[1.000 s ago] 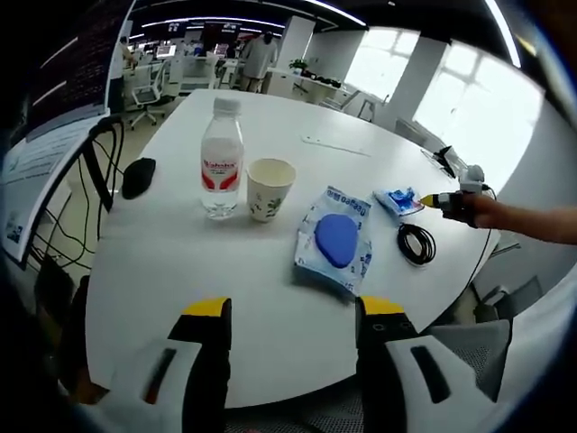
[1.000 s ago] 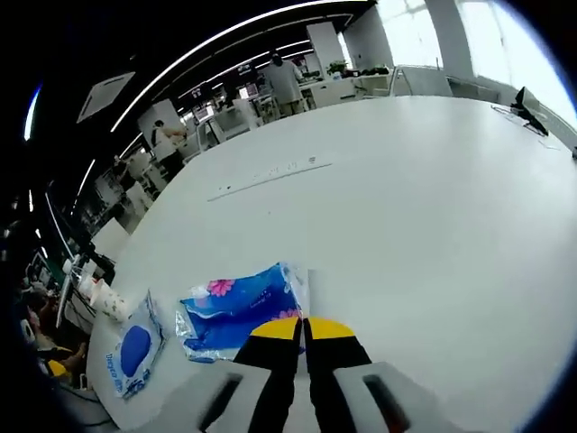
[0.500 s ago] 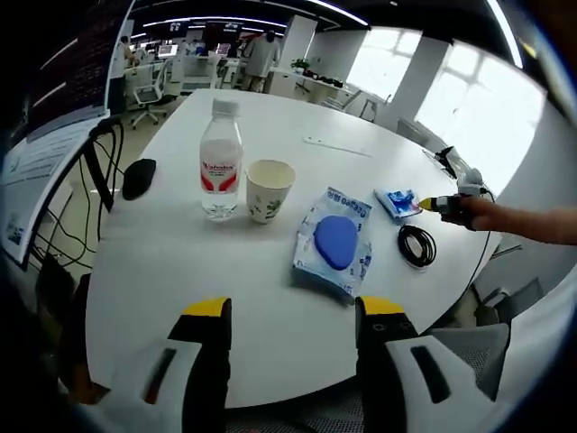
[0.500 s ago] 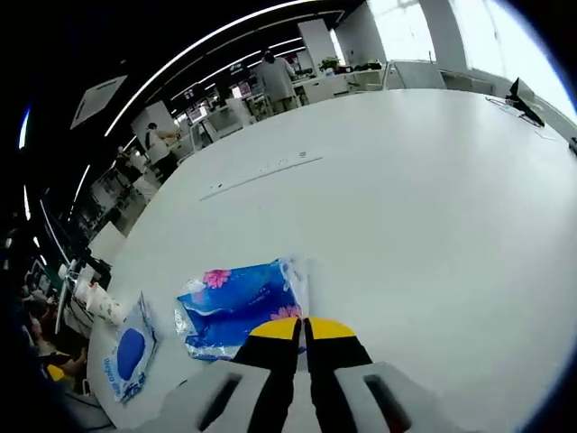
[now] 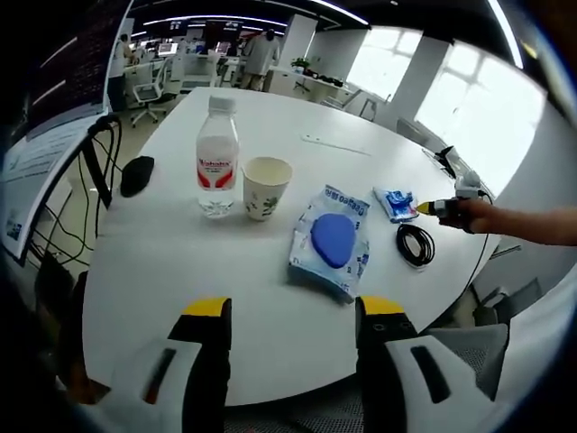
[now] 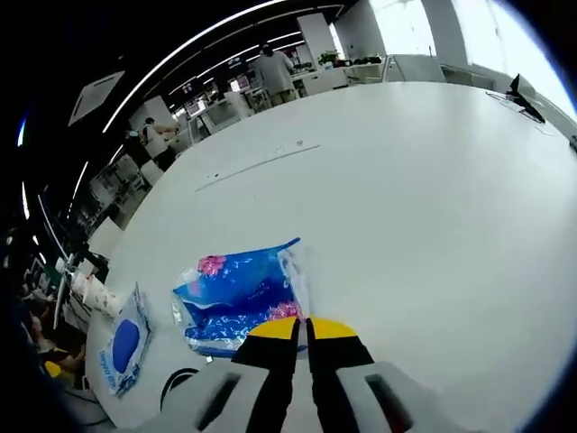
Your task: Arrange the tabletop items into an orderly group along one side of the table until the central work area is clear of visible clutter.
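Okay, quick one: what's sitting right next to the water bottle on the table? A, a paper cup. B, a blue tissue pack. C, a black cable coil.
A: in the left gripper view the paper cup stands right beside the bottle, while the cable coil and tissue pack lie farther along the table.

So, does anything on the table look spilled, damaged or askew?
Nothing looks spilled or damaged. The water bottle and paper cup stand upright; the right gripper is shut on the blue tissue pack.
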The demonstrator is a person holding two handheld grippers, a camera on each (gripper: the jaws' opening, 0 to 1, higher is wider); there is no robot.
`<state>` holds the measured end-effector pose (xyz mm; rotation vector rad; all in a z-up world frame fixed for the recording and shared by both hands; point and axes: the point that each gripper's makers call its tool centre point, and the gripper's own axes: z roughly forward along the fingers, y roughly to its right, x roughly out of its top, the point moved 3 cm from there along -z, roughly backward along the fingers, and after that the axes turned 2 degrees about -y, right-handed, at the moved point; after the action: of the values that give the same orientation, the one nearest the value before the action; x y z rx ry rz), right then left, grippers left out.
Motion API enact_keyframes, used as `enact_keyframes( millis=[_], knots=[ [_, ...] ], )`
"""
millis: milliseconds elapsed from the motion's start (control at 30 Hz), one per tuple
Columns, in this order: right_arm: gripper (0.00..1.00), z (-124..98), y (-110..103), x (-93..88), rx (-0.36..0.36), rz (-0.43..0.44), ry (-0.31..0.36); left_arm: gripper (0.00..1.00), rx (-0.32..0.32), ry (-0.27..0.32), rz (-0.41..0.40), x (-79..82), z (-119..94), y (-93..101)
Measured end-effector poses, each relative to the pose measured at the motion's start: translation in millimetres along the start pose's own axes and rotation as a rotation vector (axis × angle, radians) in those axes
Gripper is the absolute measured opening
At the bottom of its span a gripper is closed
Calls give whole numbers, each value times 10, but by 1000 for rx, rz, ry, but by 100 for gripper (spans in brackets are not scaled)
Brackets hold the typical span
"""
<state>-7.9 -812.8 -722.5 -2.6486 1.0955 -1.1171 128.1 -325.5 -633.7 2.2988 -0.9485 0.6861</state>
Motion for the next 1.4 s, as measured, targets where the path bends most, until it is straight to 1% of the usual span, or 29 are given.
enact_keyframes(
  millis=[100, 200, 333, 833, 967, 1133, 1233, 1300, 1367, 1400],
  knots=[
    [1, -16, -19, -18, 7, 7, -4, 55, 3, -1, 1, 3, -2, -6],
    [2, -21, -10, -17, -1, 10, -3, 55, 4, 4, -1, 13, 10, -3],
    [2, -29, -15, -9, -7, -9, -2, 55, 1, 12, -4, 26, 31, 19],
    [3, -114, -68, -59, -7, -78, -21, 54, -20, 17, -22, -71, 88, 117],
    [2, -148, -133, -115, -5, -76, -23, 54, -28, 18, -28, -93, 109, 157],
    [2, -157, -193, -129, 6, -98, -29, 54, -42, 20, -38, -104, 139, 206],
    [2, -240, -309, -236, 14, -121, -34, 54, -50, 19, -39, -131, 160, 254],
    [2, -232, -349, -241, 25, -143, -41, 54, -54, 18, -42, -142, 176, 267],
    [2, -284, -432, -299, 33, -162, -45, 53, -59, 14, -43, -162, 190, 274],
    [2, -288, -446, -299, 34, -166, -48, 53, -61, 13, -43, -170, 194, 278]
  ],
)
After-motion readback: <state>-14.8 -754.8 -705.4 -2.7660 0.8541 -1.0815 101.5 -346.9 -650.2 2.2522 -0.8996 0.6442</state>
